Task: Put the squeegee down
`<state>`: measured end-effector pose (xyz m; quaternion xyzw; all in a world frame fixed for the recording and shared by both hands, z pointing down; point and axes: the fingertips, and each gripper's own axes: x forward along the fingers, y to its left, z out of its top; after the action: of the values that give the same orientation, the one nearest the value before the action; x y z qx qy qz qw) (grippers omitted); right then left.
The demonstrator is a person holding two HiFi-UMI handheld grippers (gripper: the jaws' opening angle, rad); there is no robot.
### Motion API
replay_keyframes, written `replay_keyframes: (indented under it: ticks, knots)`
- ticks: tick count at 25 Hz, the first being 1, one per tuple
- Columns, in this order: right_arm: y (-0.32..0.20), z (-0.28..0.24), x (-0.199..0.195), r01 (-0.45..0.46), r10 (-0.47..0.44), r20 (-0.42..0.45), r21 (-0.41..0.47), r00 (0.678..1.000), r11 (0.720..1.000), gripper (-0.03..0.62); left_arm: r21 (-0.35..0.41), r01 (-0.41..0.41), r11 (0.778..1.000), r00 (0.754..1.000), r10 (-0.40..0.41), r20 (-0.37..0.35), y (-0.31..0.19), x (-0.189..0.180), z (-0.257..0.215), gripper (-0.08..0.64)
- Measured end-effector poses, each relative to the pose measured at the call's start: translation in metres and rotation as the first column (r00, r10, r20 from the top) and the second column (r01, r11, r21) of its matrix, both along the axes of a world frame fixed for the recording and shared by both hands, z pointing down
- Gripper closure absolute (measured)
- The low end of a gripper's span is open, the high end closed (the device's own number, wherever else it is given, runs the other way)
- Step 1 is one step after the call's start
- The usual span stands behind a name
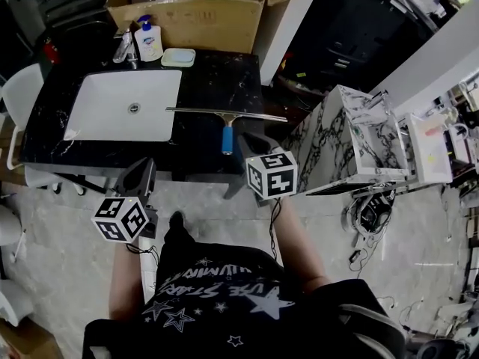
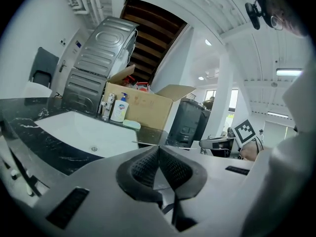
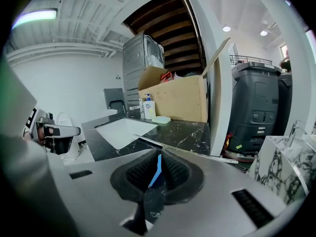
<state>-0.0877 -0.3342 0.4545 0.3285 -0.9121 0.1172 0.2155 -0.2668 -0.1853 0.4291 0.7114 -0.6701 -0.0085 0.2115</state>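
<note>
We see a glossy black stone countertop [image 1: 217, 81] veined white, around a smooth matt white sink [image 1: 105, 118]. The squeegee [image 1: 226, 118] pairs a bright metal blade rail with a blue plastic handle. Behind stands a matt brown cardboard box [image 1: 194, 22]. The left gripper [image 2: 158, 149] bears black ribbed pads [image 2: 140, 168] in matt grey plastic.

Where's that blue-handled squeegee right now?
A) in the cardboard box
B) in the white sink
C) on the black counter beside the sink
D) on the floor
C: the squeegee lies flat on the black counter, right of the sink in the head view.
</note>
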Motion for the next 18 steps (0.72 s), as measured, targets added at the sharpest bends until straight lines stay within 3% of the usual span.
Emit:
replay_keyframes:
  ticks: [18]
  knots:
    - [0.089, 0.017, 0.096, 0.144, -0.144, -0.016, 0.004, 0.989, 0.990, 0.537, -0.016, 0.123, 0.992, 0.992, -0.123, -0.010, 0.109, 0.117, 0.023, 0.541]
